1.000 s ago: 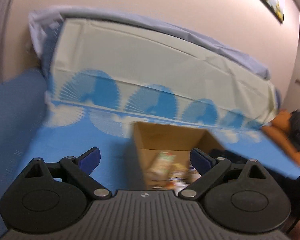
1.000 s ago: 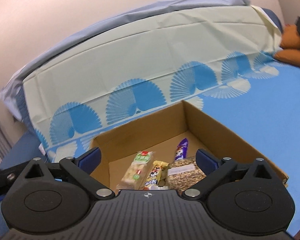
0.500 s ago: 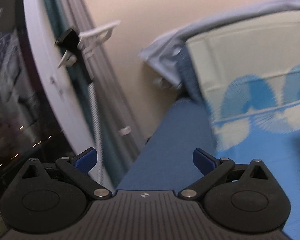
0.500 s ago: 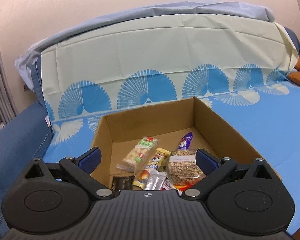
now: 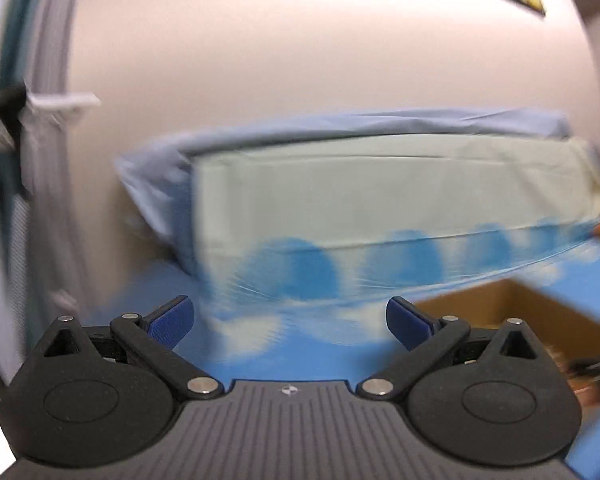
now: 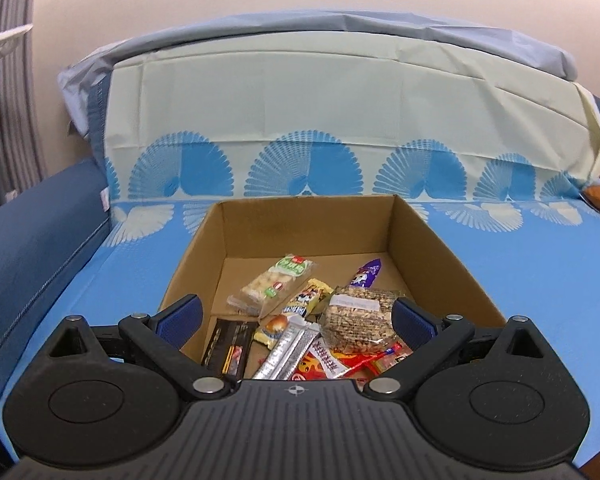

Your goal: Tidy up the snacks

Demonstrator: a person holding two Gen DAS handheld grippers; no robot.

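Left hand-held gripper, though blurred, and right hand-held gripper seem spread wide, empty.

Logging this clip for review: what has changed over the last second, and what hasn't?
The left tongs swung away toward the window, then back; their view is blurred and the box shows at its right edge only. The right tongs turned to face the box squarely, a little closer over the snacks. Both tongs stayed open and empty; box and snacks did not move.
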